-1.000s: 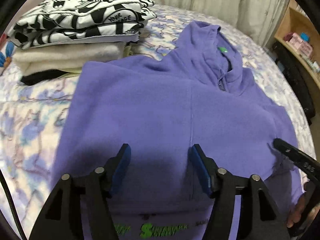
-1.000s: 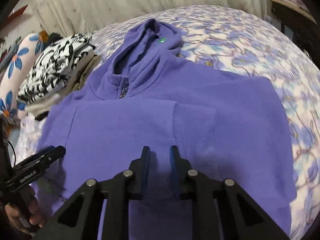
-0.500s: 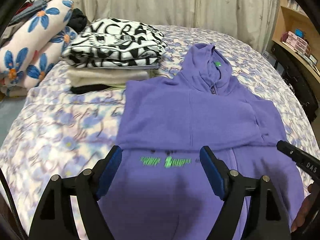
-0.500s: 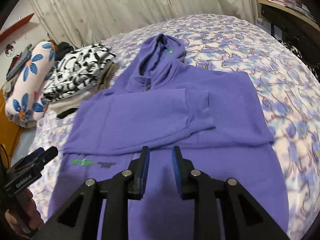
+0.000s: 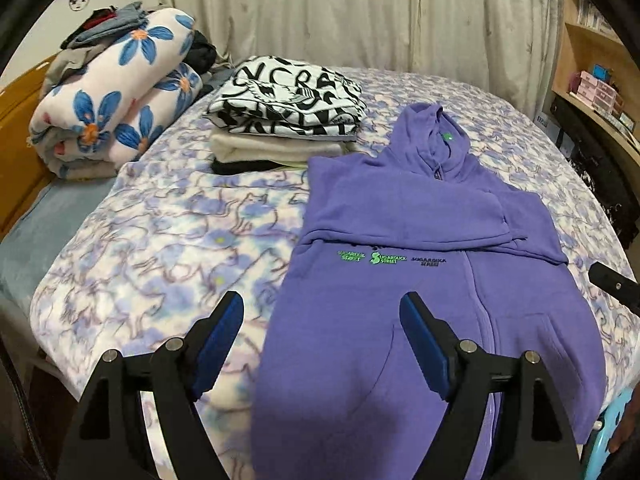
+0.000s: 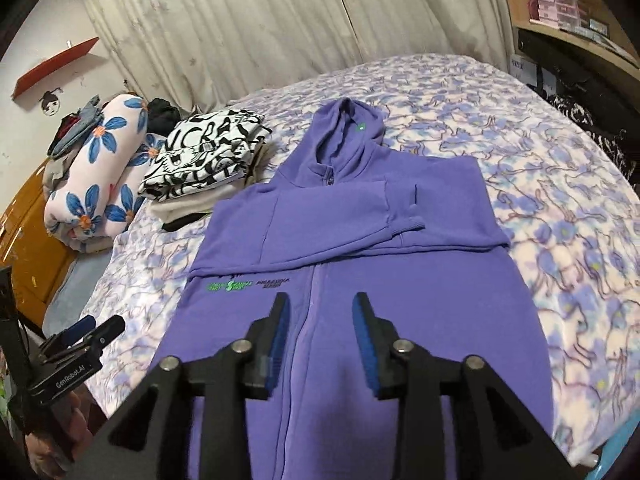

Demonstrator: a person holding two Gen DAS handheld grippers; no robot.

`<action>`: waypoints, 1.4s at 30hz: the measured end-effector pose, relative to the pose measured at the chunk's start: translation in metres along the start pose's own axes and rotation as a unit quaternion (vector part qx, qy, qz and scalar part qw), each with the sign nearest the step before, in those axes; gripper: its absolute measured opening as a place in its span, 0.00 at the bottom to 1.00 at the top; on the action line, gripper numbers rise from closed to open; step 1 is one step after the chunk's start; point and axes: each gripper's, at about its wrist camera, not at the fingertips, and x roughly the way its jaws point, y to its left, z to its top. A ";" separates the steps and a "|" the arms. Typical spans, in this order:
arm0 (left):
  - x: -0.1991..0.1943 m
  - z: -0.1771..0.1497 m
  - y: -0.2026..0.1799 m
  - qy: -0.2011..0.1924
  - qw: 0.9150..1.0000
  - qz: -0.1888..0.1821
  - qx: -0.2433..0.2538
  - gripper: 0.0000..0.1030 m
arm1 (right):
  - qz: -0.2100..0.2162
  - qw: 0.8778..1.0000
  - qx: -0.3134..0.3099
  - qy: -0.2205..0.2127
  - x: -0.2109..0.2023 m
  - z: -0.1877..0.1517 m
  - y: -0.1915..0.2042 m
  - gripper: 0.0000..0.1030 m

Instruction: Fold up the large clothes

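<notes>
Left wrist view: soft fleecy purple hoodie [image 5: 432, 320], sleeves folded across.

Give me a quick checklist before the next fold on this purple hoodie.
1. Both sleeves folded across the chest of the purple hoodie: ok.
2. Lower half flat, zipper straight: ok.
3. Left claw open, empty: ok.
4. Right claw empty; its jaws have just been opening: ok.
5. Hood lying flat: ok.
6. Stack of folded clothes apart from the hoodie: cannot tell.

The hoodie [image 5: 400, 320] hem is cut off below; its chest lettering [image 6: 244, 285] blurs unreadable.
</notes>
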 end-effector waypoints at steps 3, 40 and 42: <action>-0.008 -0.009 0.006 0.001 1.000 0.000 -0.008 0.77 | -0.003 1.000 -0.015 -0.005 -0.015 -0.011 0.005 0.36; 0.044 -0.124 0.062 0.133 0.984 -0.099 -0.061 0.77 | -0.055 0.996 -0.026 0.069 -0.027 -0.099 -0.091 0.51; 0.047 -0.125 0.065 0.131 0.983 -0.111 -0.064 0.77 | -0.062 0.995 -0.021 0.076 -0.029 -0.105 -0.103 0.51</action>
